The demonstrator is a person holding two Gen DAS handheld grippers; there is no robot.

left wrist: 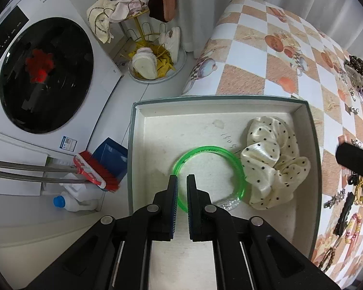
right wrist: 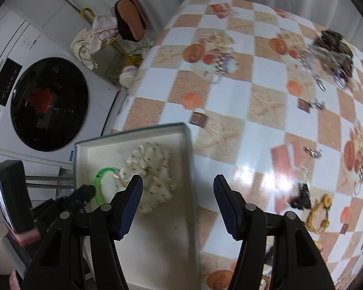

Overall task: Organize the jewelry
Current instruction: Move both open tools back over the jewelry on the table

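Note:
A shallow white box sits at the table's left edge; it also shows in the right wrist view. In it lie a green bangle, a cream polka-dot scrunchie and a small clear beaded piece. My left gripper is over the box with its jaws nearly closed around the bangle's near rim. My right gripper is open and empty, above the box's right wall. Loose hair clips and ties lie on the checkered tablecloth.
A yellow hair tie and black clip lie right of the right gripper. More jewelry lines the table's right side. Left of the table stand a washing machine, a red broom and a slipper rack.

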